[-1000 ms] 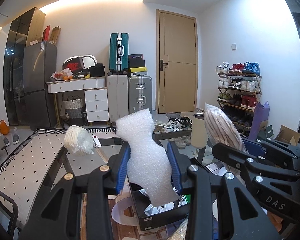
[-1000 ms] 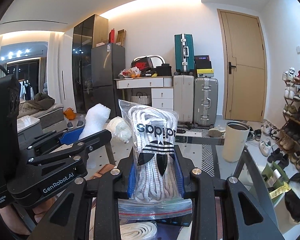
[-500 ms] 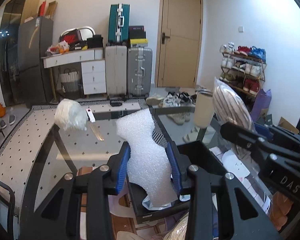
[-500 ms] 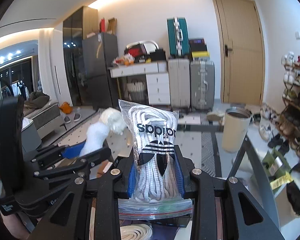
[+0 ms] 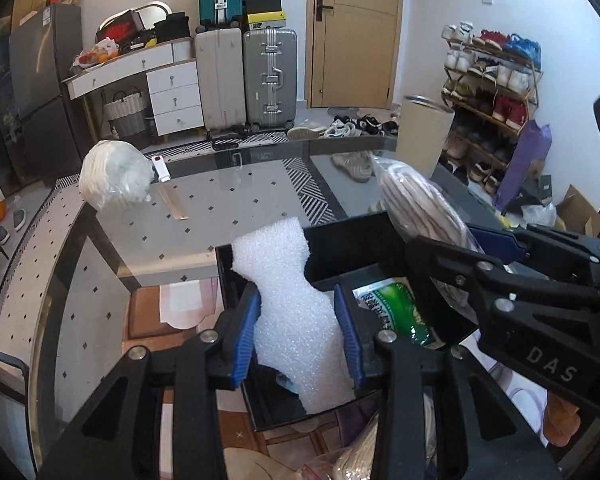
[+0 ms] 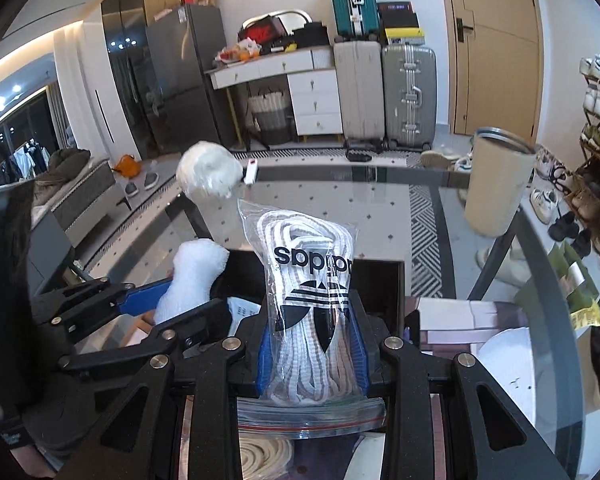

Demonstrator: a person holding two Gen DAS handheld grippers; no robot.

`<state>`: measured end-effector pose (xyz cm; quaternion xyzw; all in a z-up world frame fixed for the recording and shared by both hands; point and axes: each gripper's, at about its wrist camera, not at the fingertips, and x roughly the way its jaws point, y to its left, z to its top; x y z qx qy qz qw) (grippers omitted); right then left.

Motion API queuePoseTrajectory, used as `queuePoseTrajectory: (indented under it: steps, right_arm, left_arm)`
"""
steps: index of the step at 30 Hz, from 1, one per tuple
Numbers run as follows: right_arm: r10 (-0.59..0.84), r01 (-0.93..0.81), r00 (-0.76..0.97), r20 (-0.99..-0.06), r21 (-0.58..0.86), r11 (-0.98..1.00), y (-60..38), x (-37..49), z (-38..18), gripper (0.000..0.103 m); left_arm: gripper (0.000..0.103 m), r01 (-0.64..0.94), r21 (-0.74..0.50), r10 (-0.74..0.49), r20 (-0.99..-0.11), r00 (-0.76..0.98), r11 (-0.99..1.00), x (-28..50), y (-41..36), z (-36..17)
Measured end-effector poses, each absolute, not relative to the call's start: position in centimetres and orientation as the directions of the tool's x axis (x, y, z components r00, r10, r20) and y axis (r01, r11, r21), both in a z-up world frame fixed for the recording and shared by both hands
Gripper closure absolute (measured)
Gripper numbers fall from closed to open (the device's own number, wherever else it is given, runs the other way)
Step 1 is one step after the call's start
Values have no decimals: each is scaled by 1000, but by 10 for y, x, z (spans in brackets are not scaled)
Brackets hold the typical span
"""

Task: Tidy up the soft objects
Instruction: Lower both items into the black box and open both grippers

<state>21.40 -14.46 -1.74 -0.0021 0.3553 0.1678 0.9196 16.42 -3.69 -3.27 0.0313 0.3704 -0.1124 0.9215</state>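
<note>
My left gripper is shut on a white foam piece and holds it over an open black box on the glass table. My right gripper is shut on a clear zip bag of white laces with a black logo, above the same black box. The foam piece and left gripper also show in the right wrist view; the lace bag shows in the left wrist view. A green packet lies in the box.
A bagged white rope ball and a small white stick lie at the table's far edge. A beige cylinder bin stands at the far right. More bagged rope lies near me. Suitcases and a shoe rack stand beyond.
Both grippers have tilted down and lowered toward the black box, still holding the foam piece and the lace bag. The box now fills more of both views.
</note>
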Motion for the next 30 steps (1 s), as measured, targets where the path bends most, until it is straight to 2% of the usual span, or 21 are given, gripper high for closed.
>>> queuePoseTrajectory:
  steps: [5,12,24,26,28,30]
  right_arm:
    - [320,-306,625,-712,154,939,-144,229,-43,72]
    - [306,-311,552,-776,149,939,-143,221,-48,72]
    - [317,-316,504,-804,170,933,-144,209,-44,69]
    - [333,-317,504,-797,188,930,-145,208,-43,66]
    - [362,-325,501,-786,217,920,-146,208,-40,54]
    - [371,-325,513,-774,225,919,-147,206,-35,51]
  left_arm:
    - [67,249,6,-168,-724,669,968,166,-43,-43]
    - [67,274,36,-156,-747,646,961,151,-49,-43]
    - [64,291,25,-173,-755,633,956,143,-46,-39]
    - [61,295,10,-187,-754,630,955,143,-45,-38]
    - [50,303,-14,-211,-749,628,953,143,-43,-36]
    - [44,301,-15,-215,-735,644,954,141,-42,-31]
